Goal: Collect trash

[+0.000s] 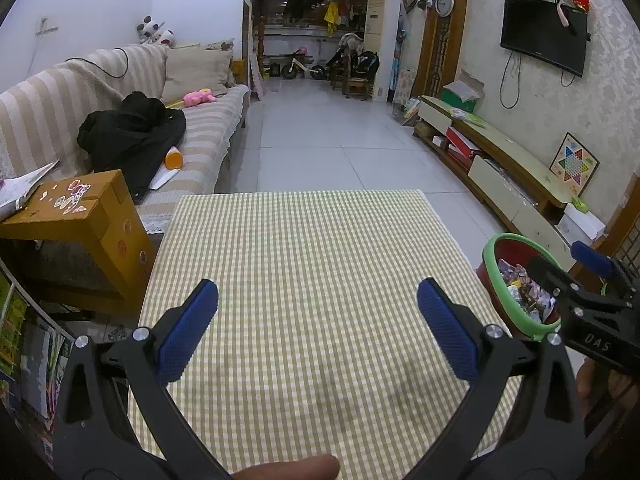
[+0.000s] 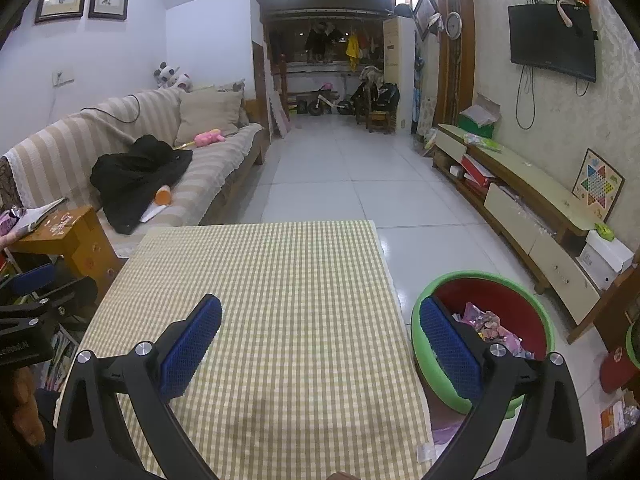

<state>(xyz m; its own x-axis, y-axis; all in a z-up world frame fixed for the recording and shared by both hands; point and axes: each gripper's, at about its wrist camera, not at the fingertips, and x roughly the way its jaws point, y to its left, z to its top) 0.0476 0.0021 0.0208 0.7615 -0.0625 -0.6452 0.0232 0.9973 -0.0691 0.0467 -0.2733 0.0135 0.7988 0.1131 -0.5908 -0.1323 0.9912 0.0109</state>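
Observation:
A red bin with a green rim [image 2: 532, 296] stands on the floor right of the table and holds crumpled wrappers [image 2: 490, 326]; it also shows in the left wrist view [image 1: 494, 244]. The table has a yellow checked cloth [image 1: 312, 264], [image 2: 280, 300] with nothing on it. My left gripper [image 1: 318, 322] is open and empty above the near part of the cloth. My right gripper [image 2: 320, 336] is open and empty, its left finger over the cloth and its right finger over the bin's near rim. The right gripper also shows beside the bin in the left wrist view [image 1: 576, 288].
A wooden side table [image 1: 80, 216] with papers stands left of the table. A striped sofa [image 1: 200, 120] holds a black jacket [image 1: 132, 132] and an orange bottle [image 1: 174, 159]. A low TV cabinet [image 2: 520, 200] runs along the right wall. White tiled floor [image 2: 340, 160] lies beyond.

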